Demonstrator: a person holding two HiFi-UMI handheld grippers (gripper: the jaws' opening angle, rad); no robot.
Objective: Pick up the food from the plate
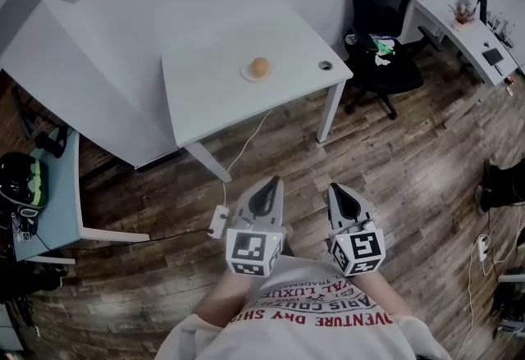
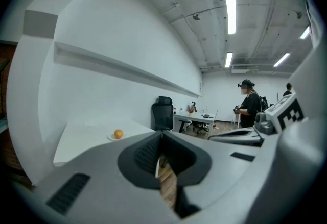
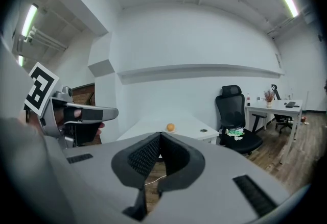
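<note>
An orange round piece of food [image 1: 259, 66] rests on a small white plate [image 1: 249, 74] near the middle of a white table [image 1: 205, 96]. The food [image 2: 118, 134] shows small and far off in the left gripper view, and the food [image 3: 170, 127] is likewise distant in the right gripper view. My left gripper [image 1: 272, 182] and right gripper [image 1: 335, 188] are held side by side close to my body, well short of the table, over the wooden floor. Both have their jaws shut with nothing between them.
A black office chair [image 1: 379, 14] stands right of the table, with a second white desk [image 1: 467, 34] beyond it. A cable [image 1: 243, 147] runs from the table to a white box on the floor. A person [image 2: 250, 103] stands far off. A low grey table [image 1: 49, 211] with a helmet is at left.
</note>
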